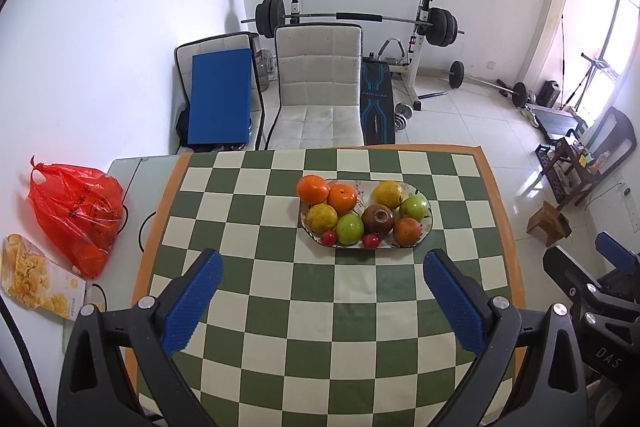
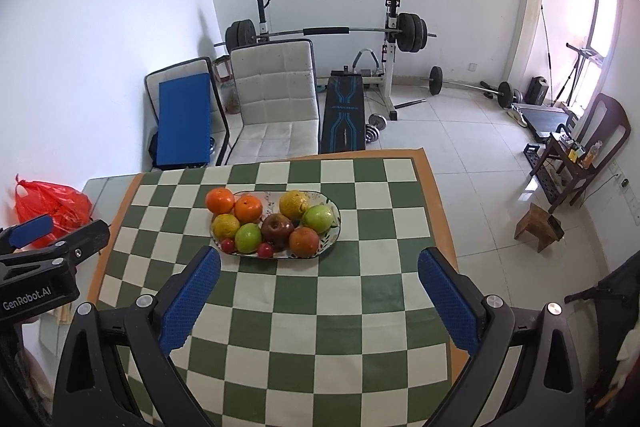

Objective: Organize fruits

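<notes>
Right wrist: "GenRobot.AI" on left gripper (image 2: 30,231)

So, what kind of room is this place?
Probably a room in a home, used for dining and exercise: a barbell rack, a padded chair, and a fruit plate on a checkered tablecloth.

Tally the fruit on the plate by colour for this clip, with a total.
Fruit on the plate, by colour:
Orange: 3
Yellow: 2
Green: 2
Dark red apple: 1
Small red: 2
Total: 10
</notes>
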A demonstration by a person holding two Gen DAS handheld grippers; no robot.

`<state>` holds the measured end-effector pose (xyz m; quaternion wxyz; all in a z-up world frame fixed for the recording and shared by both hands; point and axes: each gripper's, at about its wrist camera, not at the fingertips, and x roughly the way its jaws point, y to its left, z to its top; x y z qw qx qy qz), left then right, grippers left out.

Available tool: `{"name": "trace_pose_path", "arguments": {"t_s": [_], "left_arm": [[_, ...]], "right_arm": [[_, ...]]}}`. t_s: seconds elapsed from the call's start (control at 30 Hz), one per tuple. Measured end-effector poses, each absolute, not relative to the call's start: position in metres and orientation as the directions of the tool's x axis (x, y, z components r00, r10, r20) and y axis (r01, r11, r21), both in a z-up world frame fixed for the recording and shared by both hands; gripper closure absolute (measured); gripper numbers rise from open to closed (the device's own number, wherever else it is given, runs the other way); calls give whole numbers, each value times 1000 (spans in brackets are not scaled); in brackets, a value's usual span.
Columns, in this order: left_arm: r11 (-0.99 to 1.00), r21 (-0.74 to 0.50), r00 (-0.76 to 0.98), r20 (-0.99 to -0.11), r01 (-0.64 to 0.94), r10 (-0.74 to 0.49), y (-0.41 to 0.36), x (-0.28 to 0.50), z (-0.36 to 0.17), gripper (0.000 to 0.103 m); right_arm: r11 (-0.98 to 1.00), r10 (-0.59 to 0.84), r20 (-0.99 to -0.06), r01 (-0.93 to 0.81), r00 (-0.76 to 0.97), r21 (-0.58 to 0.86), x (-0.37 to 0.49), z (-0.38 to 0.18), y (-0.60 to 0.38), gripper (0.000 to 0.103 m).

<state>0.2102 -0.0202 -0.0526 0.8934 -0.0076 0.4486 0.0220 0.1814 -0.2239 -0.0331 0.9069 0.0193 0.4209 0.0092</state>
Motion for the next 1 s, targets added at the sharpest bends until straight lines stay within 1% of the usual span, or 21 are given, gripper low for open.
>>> {"name": "trace_pose_path", "arguments": {"t_s": [0.17, 0.43, 0.6, 1.0], "left_arm": [[998, 19, 567, -822, -55, 47, -20, 227, -74, 0], [996, 51, 540, -838, -67, 79, -20, 244, -99, 0], [997, 47, 520, -851, -67, 75, -20, 249, -108, 0], [997, 41, 517, -853, -68, 70, -18, 248, -111, 0]], "right_arm": [[999, 13, -784, 19, 621, 32, 206, -60, -228, 2], [1000, 5, -804, 17, 595, 19, 231, -84, -227, 2], [1000, 1, -811, 4, 586, 5, 236, -89, -223, 2], [1000, 5, -813, -1, 583, 5, 238, -91, -222, 2]]}}
